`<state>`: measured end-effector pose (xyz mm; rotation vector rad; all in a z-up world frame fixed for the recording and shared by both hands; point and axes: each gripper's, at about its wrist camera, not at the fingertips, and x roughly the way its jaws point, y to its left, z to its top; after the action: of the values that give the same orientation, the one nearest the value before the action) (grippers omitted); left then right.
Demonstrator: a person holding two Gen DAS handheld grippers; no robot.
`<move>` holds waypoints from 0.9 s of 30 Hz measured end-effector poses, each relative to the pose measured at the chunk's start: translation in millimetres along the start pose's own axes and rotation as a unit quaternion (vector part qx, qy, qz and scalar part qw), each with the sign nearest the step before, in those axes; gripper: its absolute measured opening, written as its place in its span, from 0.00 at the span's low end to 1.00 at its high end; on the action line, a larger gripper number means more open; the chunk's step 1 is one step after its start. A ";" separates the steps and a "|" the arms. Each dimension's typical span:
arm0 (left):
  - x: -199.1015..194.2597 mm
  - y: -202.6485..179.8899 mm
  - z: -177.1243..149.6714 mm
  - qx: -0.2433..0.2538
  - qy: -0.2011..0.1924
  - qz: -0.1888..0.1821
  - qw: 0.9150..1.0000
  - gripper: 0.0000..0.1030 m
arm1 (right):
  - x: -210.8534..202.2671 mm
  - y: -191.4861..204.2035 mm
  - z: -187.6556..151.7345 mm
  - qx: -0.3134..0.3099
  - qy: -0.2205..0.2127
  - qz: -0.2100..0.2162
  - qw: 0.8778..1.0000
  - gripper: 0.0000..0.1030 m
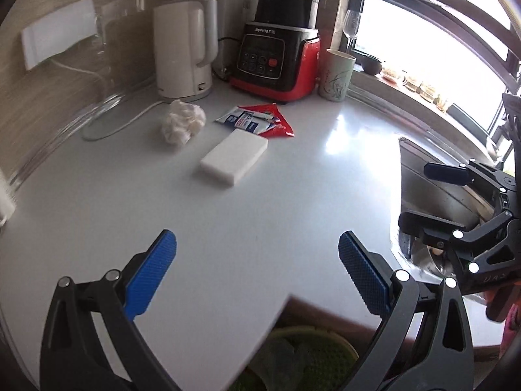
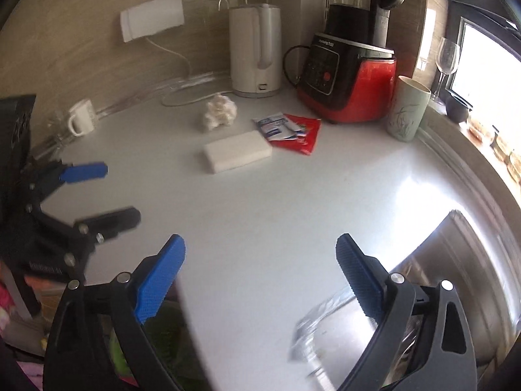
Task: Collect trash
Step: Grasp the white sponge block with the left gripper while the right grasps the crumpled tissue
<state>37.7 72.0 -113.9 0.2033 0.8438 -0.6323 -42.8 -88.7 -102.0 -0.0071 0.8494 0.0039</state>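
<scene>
On the white counter (image 1: 293, 195) lie a crumpled white tissue (image 1: 182, 122) (image 2: 219, 110), a pile of red and blue-white wrappers (image 1: 257, 120) (image 2: 286, 128), and a white rectangular block (image 1: 234, 156) (image 2: 237, 151) in front of them. My left gripper (image 1: 257, 234) hovers open over the counter's near edge with nothing between its blue pads. It also shows at the left of the right wrist view (image 2: 120, 192). My right gripper (image 2: 260, 238) is open and empty too, well short of the trash. It appears over the sink in the left wrist view (image 1: 416, 192). A green bin (image 1: 309, 352) (image 2: 162, 332) sits below the counter edge.
Against the back wall stand a white kettle (image 1: 182, 55), a red and black blender (image 1: 276, 55) and a pale cup (image 1: 335, 75), with a wine glass (image 1: 351, 26) on the sill. A steel sink (image 2: 439, 277) lies to the right. A white mug (image 2: 79, 119) stands at the far left.
</scene>
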 end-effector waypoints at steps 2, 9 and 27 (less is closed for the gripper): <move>20.1 1.4 14.8 0.012 0.002 -0.005 1.000 0.93 | 12.1 -14.0 6.0 0.000 0.004 0.002 1.000 0.91; 101.2 9.7 53.5 0.057 0.035 -0.012 0.998 0.93 | 62.1 -69.9 33.7 0.010 0.019 0.008 1.000 0.91; 190.0 35.0 87.9 0.083 0.080 -0.027 0.993 0.47 | 133.7 -116.4 80.9 0.021 0.029 0.031 0.999 0.91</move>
<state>208.3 -19.5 -201.0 0.3879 0.9541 -0.7455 106.9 -204.3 -148.4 0.0589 0.9066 0.0444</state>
